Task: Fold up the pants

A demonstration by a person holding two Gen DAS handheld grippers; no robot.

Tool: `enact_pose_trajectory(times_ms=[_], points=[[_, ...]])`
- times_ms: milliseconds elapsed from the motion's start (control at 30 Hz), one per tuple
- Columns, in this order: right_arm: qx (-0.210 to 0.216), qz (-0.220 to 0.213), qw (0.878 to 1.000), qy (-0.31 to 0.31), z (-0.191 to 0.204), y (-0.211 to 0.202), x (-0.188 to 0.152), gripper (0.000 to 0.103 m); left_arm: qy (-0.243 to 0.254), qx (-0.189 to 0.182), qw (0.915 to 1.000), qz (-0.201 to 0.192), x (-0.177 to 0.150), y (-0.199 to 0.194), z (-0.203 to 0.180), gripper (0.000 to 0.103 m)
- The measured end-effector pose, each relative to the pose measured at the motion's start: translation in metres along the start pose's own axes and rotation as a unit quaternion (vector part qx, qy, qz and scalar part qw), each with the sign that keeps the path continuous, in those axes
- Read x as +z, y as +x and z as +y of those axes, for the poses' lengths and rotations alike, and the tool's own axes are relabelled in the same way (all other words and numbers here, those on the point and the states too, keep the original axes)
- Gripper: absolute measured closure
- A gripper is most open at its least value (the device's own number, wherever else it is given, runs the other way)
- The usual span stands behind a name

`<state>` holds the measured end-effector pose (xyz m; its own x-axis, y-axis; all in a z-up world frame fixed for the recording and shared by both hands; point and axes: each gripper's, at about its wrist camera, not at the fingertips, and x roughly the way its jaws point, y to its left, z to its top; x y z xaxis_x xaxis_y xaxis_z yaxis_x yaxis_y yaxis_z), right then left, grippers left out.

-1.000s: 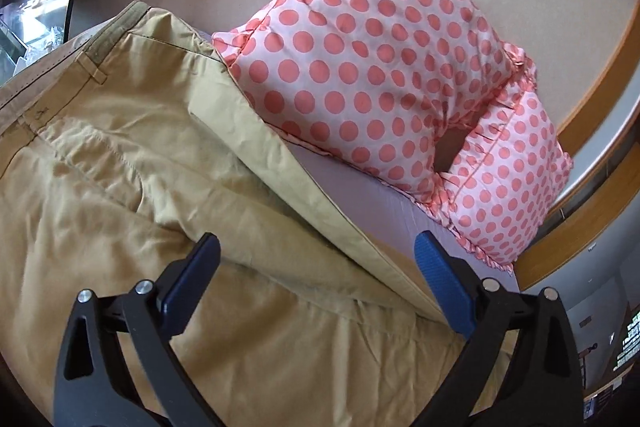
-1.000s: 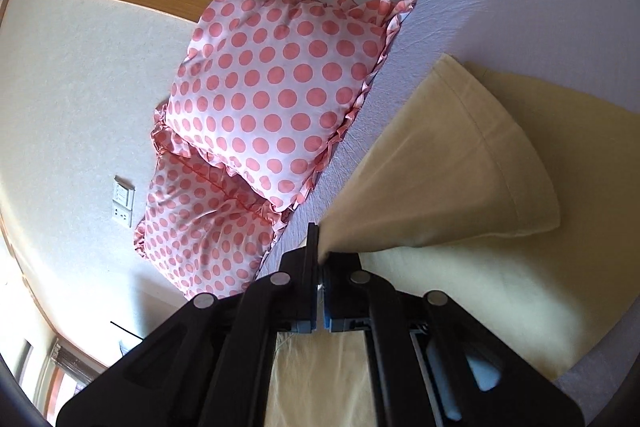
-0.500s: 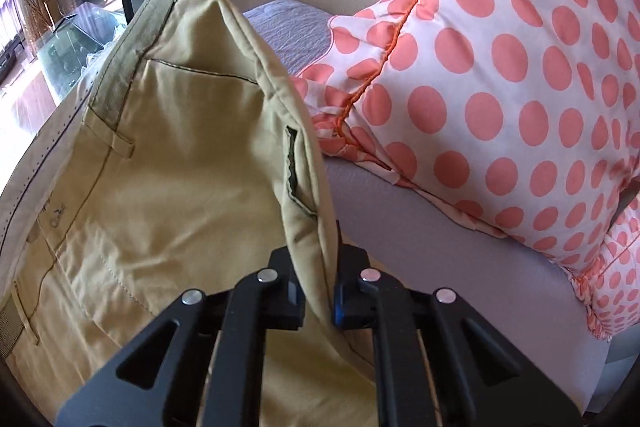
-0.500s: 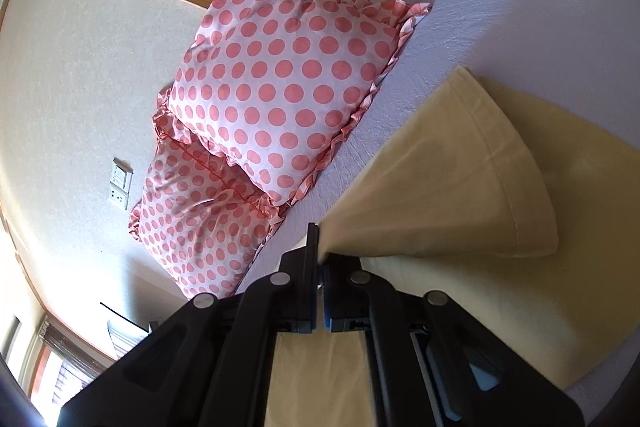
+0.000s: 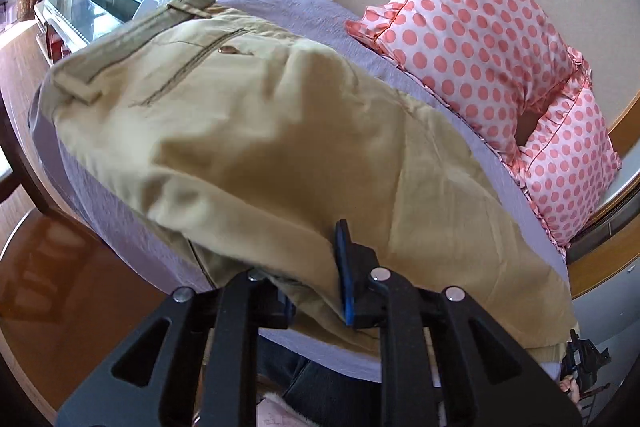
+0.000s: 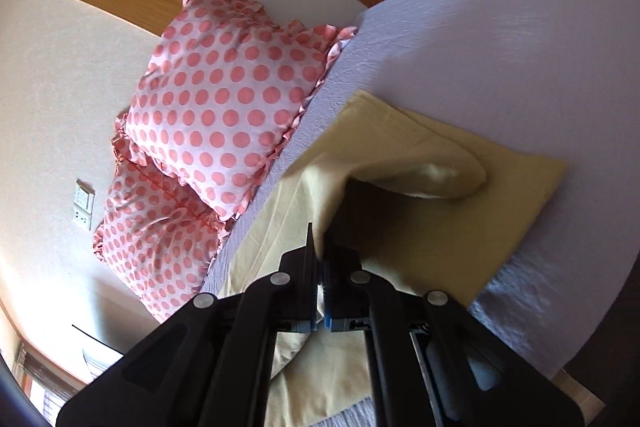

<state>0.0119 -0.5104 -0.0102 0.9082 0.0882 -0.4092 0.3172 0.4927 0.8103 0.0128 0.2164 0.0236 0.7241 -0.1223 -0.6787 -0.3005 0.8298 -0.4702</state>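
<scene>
**Changes since 1 s ago**

Left hand-held gripper [image 5: 316,291]: was open, now clamped on pants [image 5: 256,131]; waist half turned over, back pocket up. Right hand-held gripper [image 6: 319,283]: clamped leg hem carried across lower leg.

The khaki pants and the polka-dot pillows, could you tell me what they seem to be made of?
Khaki pants: probably woven cotton twill, matte, with soft creases, stitched seams and a buttoned pocket. Polka-dot pillows: likely satin or polyester, since the ruffled covers show a slight sheen.
</scene>
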Motion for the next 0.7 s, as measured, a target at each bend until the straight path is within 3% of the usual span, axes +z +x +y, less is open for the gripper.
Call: enact_pose_trajectory(times_ms=[367,567,667,700], points=[[-0.021,0.001,1.0,0.015,-0.014,-0.025,-0.014,0.101,-0.001,-0.012,0.9999,-0.009,0.003,-0.007,-0.001,0.079],[-0.036,-0.001,0.999,0.018,-0.013,-0.031,-0.019,0.101,0.002,-0.028,0.9994,-0.019,0.011,-0.015,0.002,0.085],[-0.055,0.003,0.998,-0.007,-0.008,-0.032,-0.021,0.101,0.002,-0.021,0.9998,-0.007,0.008,-0.01,0.006,0.085],[-0.062,0.006,0.998,-0.014,-0.007,-0.033,-0.02,0.101,0.0,-0.017,0.9999,-0.001,0.006,-0.008,0.008,0.08]])
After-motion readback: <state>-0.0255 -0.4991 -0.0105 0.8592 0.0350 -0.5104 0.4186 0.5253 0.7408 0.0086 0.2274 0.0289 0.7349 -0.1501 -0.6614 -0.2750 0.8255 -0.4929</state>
